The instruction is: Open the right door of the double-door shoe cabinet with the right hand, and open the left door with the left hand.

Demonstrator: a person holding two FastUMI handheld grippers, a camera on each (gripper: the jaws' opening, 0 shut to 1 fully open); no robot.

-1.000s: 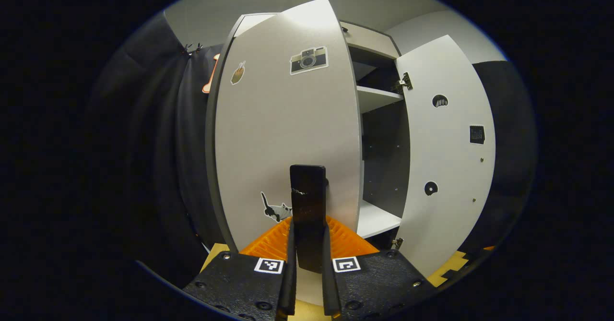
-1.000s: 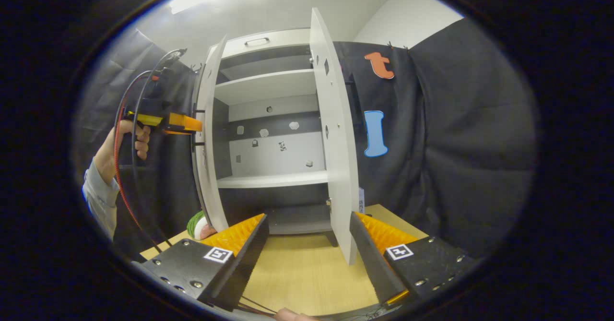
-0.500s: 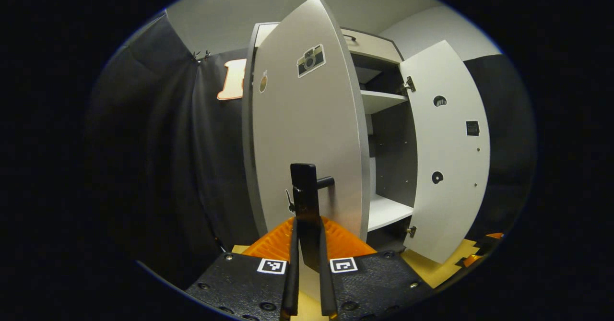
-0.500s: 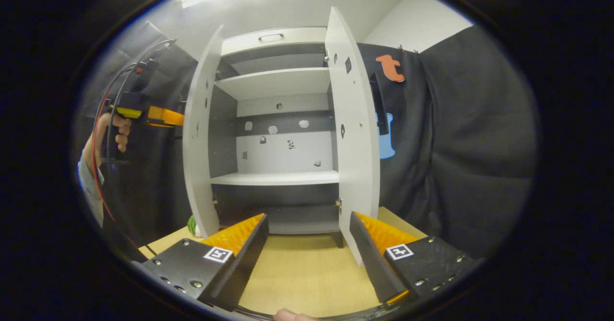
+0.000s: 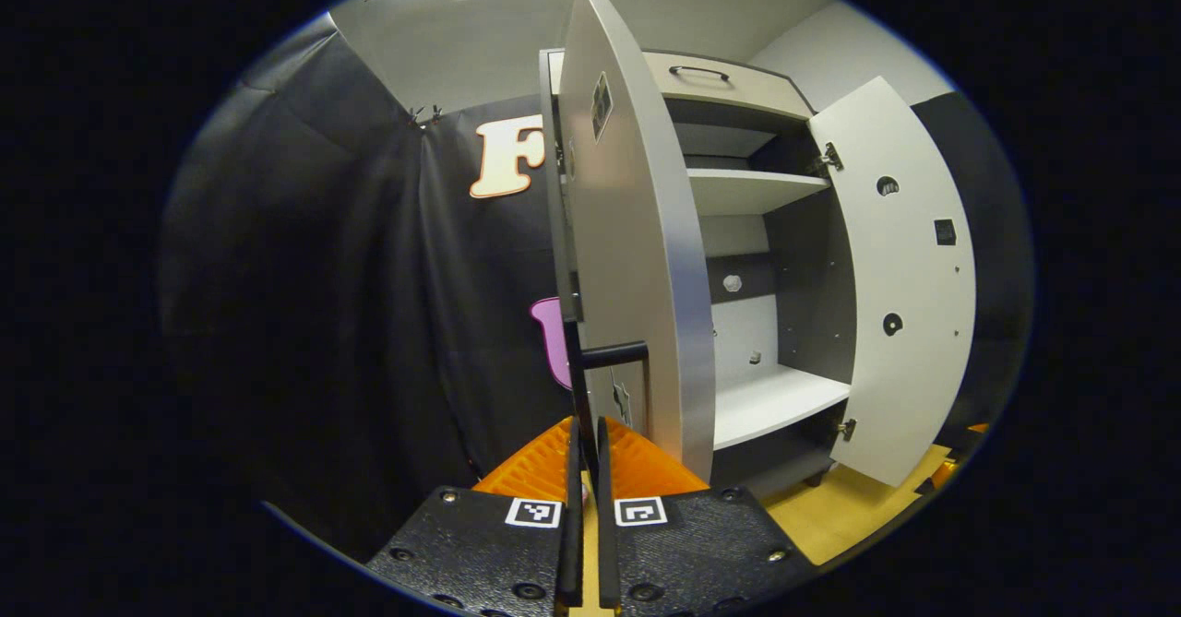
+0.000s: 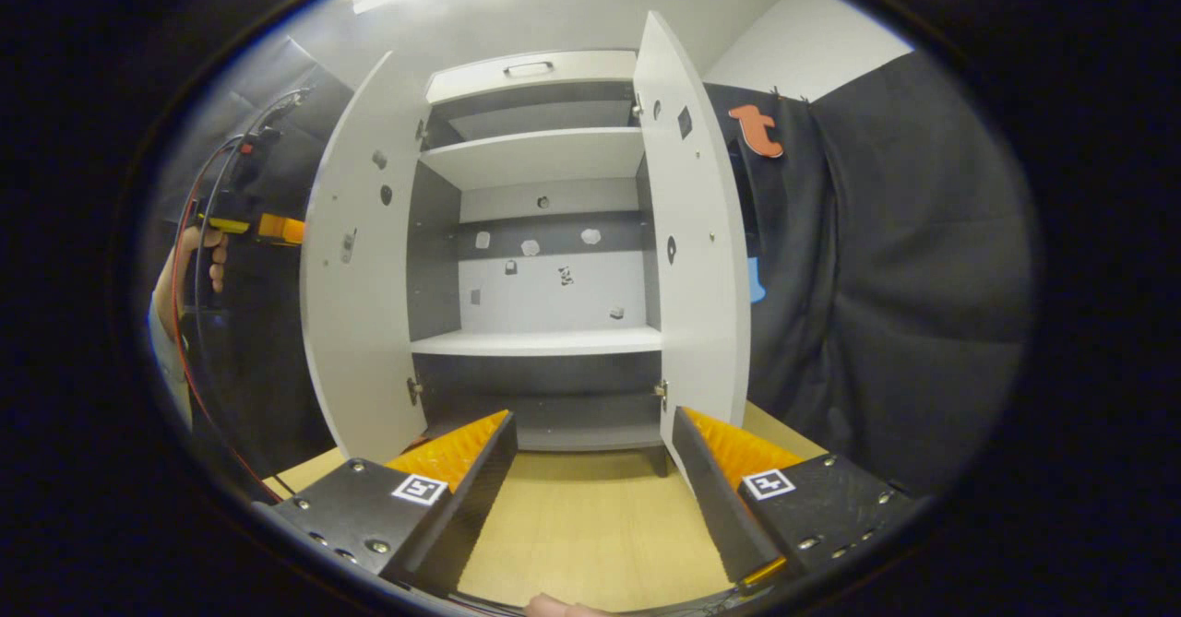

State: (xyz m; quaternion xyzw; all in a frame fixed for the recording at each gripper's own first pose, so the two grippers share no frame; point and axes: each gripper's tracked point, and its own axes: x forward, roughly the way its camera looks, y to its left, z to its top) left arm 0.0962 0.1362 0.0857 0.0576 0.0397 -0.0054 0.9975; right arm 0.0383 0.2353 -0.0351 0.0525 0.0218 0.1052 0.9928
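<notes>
Left gripper [image 5: 585,433] has its jaws clamped on the black bar handle [image 5: 611,355] of the white flat-panel left door [image 5: 637,257], which stands swung wide, nearly edge-on in the left gripper view; in the right gripper view the door [image 6: 355,276] is well open. White double-door shoe cabinet [image 6: 540,183] on the light wooden table [image 6: 581,525] shows bare shelves between the doors. White right door [image 6: 692,257] is swung fully out. Right gripper [image 6: 590,465] hangs clear in front, jaws spread, holding nothing. Judgement: both doors open, task practically done; only releasing the handle remains.
</notes>
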